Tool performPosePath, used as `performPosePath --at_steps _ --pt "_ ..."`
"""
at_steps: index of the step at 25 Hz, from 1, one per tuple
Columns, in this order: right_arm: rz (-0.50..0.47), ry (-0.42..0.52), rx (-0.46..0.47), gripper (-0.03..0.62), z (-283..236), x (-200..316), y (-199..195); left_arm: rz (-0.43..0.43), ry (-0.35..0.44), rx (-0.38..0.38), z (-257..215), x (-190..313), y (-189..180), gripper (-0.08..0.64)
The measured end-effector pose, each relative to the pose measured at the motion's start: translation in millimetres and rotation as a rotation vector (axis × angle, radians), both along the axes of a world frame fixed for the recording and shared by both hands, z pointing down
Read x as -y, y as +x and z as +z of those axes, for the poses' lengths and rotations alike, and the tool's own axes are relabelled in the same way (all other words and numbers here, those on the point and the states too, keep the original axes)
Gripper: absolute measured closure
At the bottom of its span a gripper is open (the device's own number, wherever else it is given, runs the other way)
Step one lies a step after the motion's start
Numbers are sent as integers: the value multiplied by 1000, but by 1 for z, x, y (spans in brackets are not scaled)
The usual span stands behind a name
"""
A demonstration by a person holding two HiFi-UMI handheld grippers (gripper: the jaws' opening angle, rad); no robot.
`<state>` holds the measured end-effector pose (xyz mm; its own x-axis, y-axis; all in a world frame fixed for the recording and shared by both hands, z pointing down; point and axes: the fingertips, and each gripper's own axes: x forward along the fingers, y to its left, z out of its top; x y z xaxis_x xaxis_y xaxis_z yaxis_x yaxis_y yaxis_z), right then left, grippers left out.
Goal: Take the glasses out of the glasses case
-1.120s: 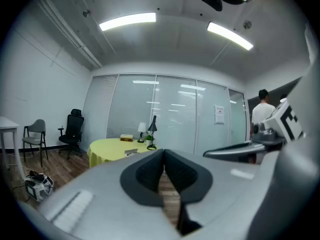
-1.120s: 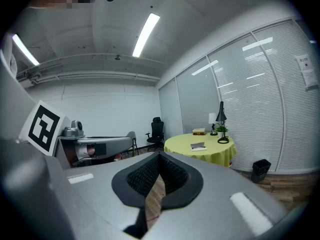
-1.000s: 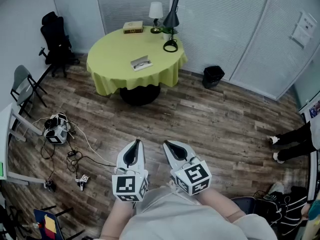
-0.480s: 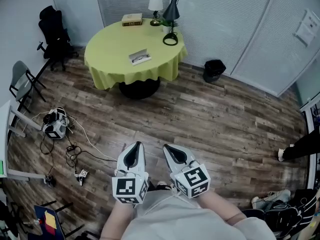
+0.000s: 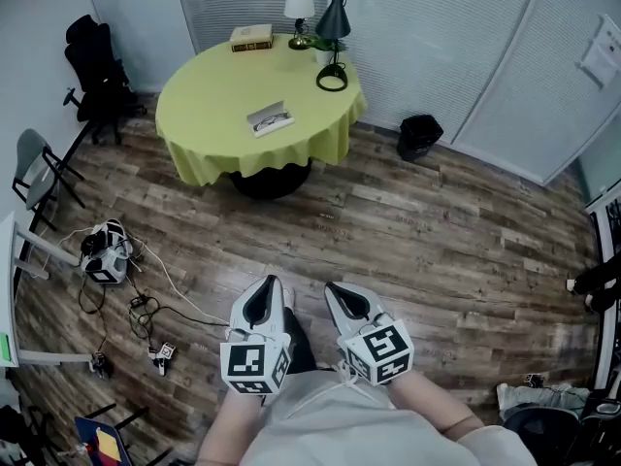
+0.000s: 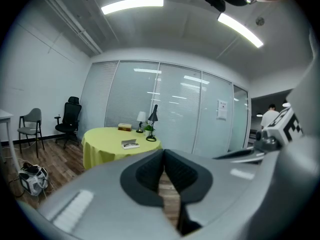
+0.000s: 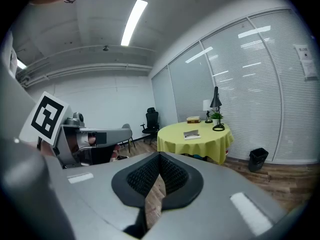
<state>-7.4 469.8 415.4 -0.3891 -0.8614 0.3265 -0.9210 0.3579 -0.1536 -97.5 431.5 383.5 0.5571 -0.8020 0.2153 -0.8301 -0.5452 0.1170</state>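
Walking is all that is happening so far. Against the head view of a second ago, the round bench (image 5: pixel 209 124) under its yellow cloth sits a little larger and a dark shoe (image 5: pixel 297 341) has come into sight between the two tools, so the wearer seems to be stepping toward it. The other person's feet (image 5: pixel 594 293) at the right edge have slid further out of frame.

The left gripper (image 5: pixel 269 282) and right gripper (image 5: pixel 331 286) are carried low and close to the body, each clenched, pads meeting at the tip with nothing between them. The glasses case (image 5: pixel 271 119) lies on the bench, well apart from both, so the task proper has not yet begun; the approach must finish first.

From above, the case lies open with something dark inside (likely the glasses, though too small to be sure). The gripper views show it only side-on, as a pale sliver. The left gripper view adds a second person (image 6: pixel 270 116) at a doorway, and the right gripper view catches the bin (image 7: pixel 258 157) beside the bench.
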Motion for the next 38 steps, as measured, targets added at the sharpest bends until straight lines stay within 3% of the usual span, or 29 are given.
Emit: performPosePath --at_steps 8,19,28,38 --pt "38 -29 -17 592 -1 131 2 38 -38 -16 2 138 4 552" --pt "114 -31 -41 592 -14 336 6 96 -26 -27 -14 350 4 552" --pt "143 -20 -28 592 -17 417 15 96 -49 -33 -8 429 3 552" --pt "21 -34 7 592 5 519 50 -27 -70 9 14 513 32 552"
